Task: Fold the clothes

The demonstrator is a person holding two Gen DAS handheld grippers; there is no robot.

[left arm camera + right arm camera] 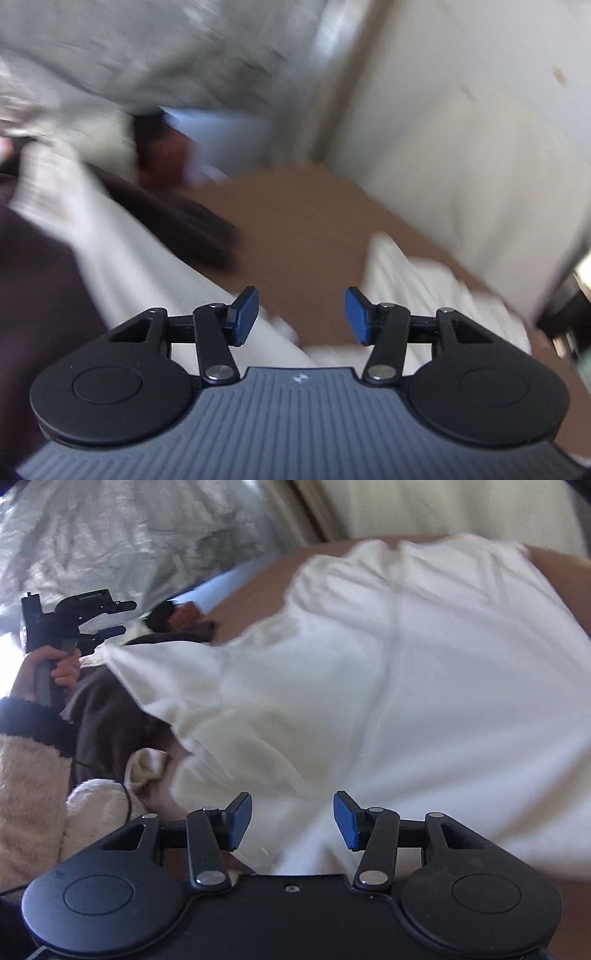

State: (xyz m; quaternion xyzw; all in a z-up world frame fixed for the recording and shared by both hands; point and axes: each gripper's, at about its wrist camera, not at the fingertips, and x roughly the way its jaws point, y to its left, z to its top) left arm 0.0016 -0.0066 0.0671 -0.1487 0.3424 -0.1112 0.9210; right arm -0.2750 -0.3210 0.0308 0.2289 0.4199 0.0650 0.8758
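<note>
Both claws, left claw (301,315) and right claw (293,821), stood apart and empty nearest the cameras, beyond them the white garment (406,657) lay spread, partly smoothed (no fold visible yet) on the brown surface (303,221), dark brown clothing (107,720) bunched alongside, folding apparently barely begun.

A white ribbed garment (424,672) is lying spread across the brown surface, taking up most of it, with a raised seam running down its middle. Its near-left edge is sitting bunched and folded over, overlapping a dark brown garment (107,720) that is lying crumpled beside it. In the blurred left wrist view, the white cloth (413,280) is showing in two strips with bare brown surface between them.
</note>
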